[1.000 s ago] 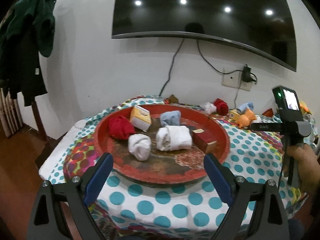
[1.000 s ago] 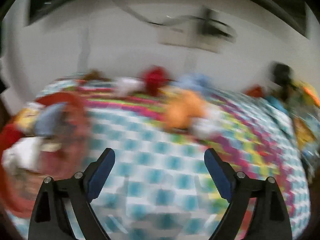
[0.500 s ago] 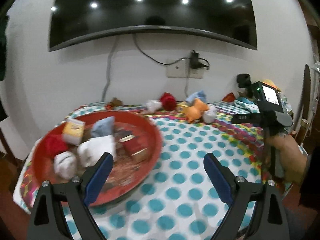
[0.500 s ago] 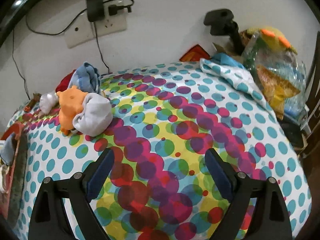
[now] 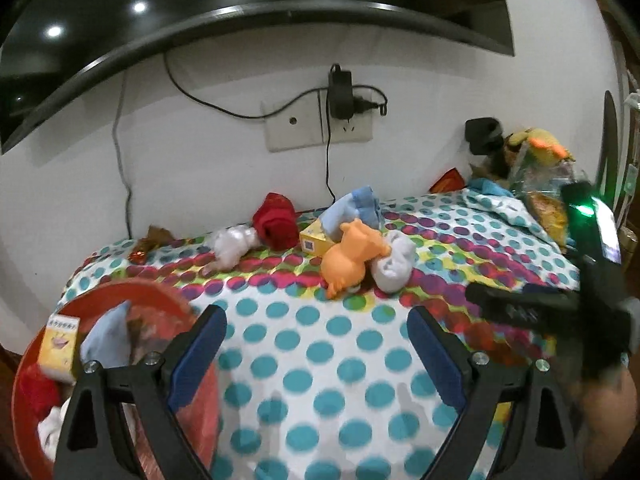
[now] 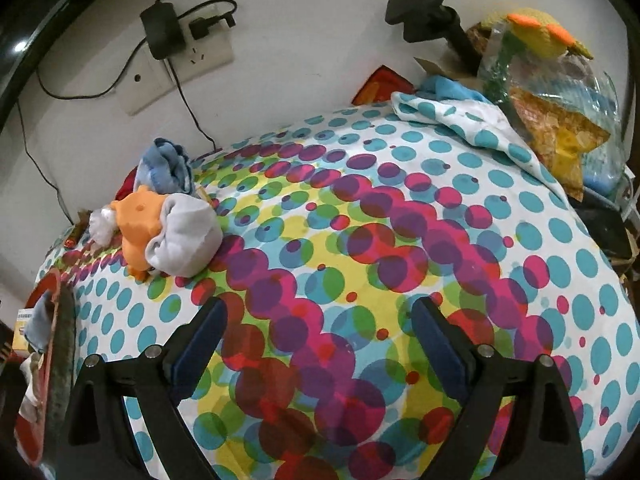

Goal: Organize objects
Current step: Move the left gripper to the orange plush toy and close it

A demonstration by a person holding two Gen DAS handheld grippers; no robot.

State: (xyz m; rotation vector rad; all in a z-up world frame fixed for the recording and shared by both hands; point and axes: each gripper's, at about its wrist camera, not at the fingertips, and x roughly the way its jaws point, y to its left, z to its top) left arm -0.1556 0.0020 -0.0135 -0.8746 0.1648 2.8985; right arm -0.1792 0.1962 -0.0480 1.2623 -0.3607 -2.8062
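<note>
By the wall lies a small heap: an orange toy [image 5: 352,254], a grey sock roll [image 5: 394,264], a blue sock roll [image 5: 358,208], a red sock roll [image 5: 276,220], a white sock roll [image 5: 232,244] and a yellow box [image 5: 316,240]. The right wrist view shows the orange toy [image 6: 140,224], the grey roll [image 6: 184,240] and the blue roll [image 6: 166,168] at its left. A red tray [image 5: 160,292] at lower left holds sock rolls and a yellow box [image 5: 60,350]. My left gripper [image 5: 316,344] is open over the spotted cloth, short of the heap. My right gripper [image 6: 320,340] is open and empty, right of the heap.
A spotted cloth [image 6: 400,240] covers the table. A wall socket with a plugged charger [image 5: 340,96] and hanging cables sits behind the heap. Bags, a knitted yellow toy [image 6: 536,36] and a black clamp [image 6: 424,12] crowd the far right. The other hand-held gripper [image 5: 592,280] stands at the left view's right edge.
The left gripper has swung right, from the red tray towards the heap by the wall. The right gripper's view swept right, then settled with a slight roll.
</note>
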